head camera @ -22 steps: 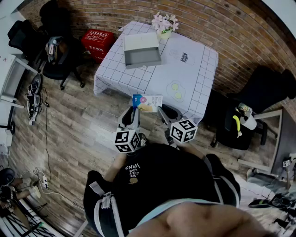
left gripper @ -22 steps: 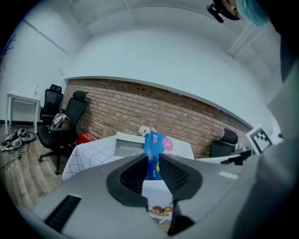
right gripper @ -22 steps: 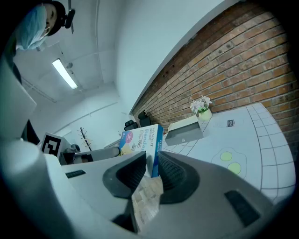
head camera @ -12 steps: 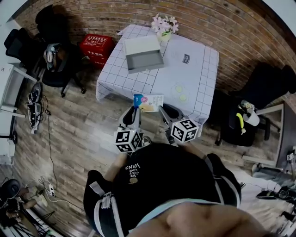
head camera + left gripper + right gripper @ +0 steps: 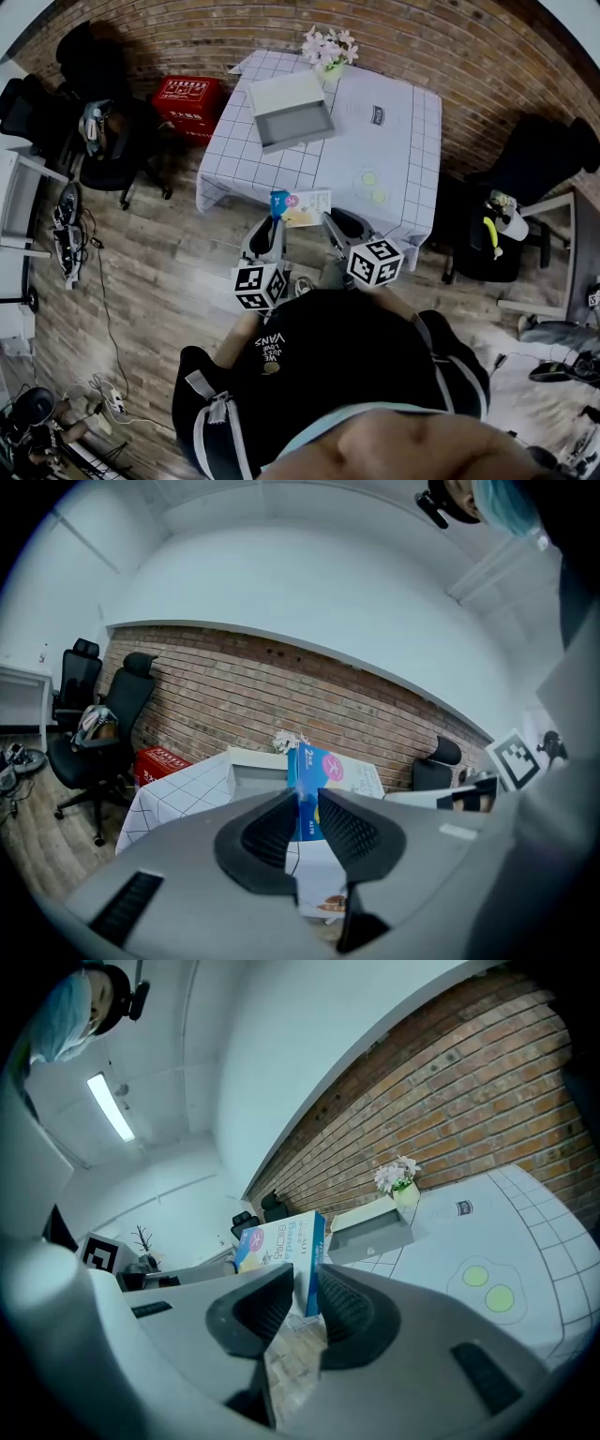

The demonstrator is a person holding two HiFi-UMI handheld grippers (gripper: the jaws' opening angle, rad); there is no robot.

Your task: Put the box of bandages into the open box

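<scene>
The box of bandages [image 5: 300, 206], white with a blue end, hangs in the air just short of the table's near edge, held at both ends. My left gripper [image 5: 275, 222] is shut on its blue end [image 5: 306, 794], and my right gripper [image 5: 327, 221] is shut on the other end [image 5: 302, 1258]. The open box [image 5: 292, 111], a grey tray with its lid raised behind it, lies on the far left part of the checked tablecloth [image 5: 394, 141]. In the gripper views the open box [image 5: 255, 766] [image 5: 370, 1232] shows beyond the held box.
A vase of pink flowers [image 5: 328, 52] stands behind the open box. A red crate [image 5: 187, 96] sits on the floor left of the table. Black office chairs [image 5: 103, 131] [image 5: 525, 187] flank the table. A brick wall [image 5: 469, 47] runs behind it, and cables [image 5: 70, 206] lie on the wooden floor at left.
Both grippers keep their hold on the box of bandages. The room has shifted in the head view, and the table with the open box now sits a little lower in frame.
</scene>
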